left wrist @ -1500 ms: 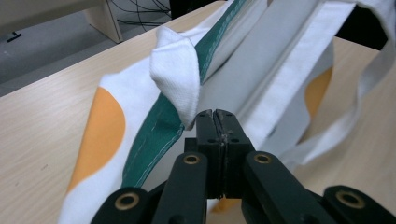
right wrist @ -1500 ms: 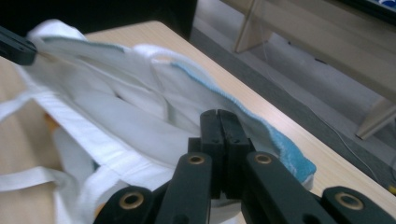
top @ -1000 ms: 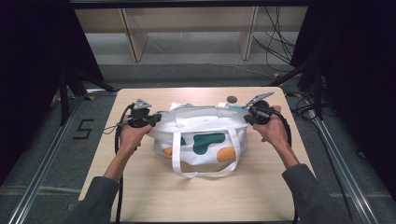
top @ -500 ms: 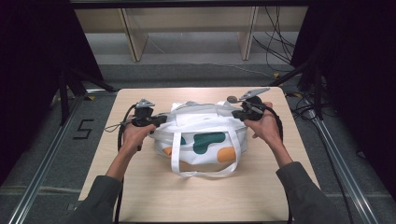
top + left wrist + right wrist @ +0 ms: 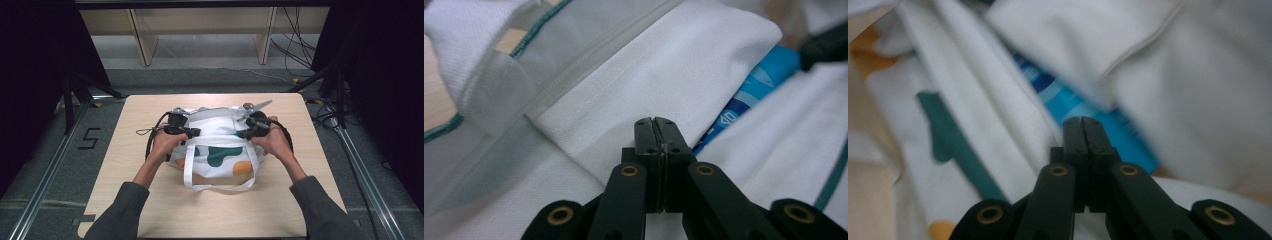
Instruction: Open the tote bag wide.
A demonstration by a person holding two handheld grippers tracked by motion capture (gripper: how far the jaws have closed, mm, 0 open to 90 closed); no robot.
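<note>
High view: looked forward and down from above the person's side onto the table [image 5: 150,210].
Gripper views: each sat very close over the white bag [image 5: 684,65].
Shared: both showed its blue packet [image 5: 1073,107].

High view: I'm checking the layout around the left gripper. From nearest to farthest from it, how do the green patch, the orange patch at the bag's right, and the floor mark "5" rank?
1. Green patch, on the bag front, just right of the left gripper.
2. Orange patch, lower right on the bag.
3. Floor mark "5", off the table, far left.
</note>
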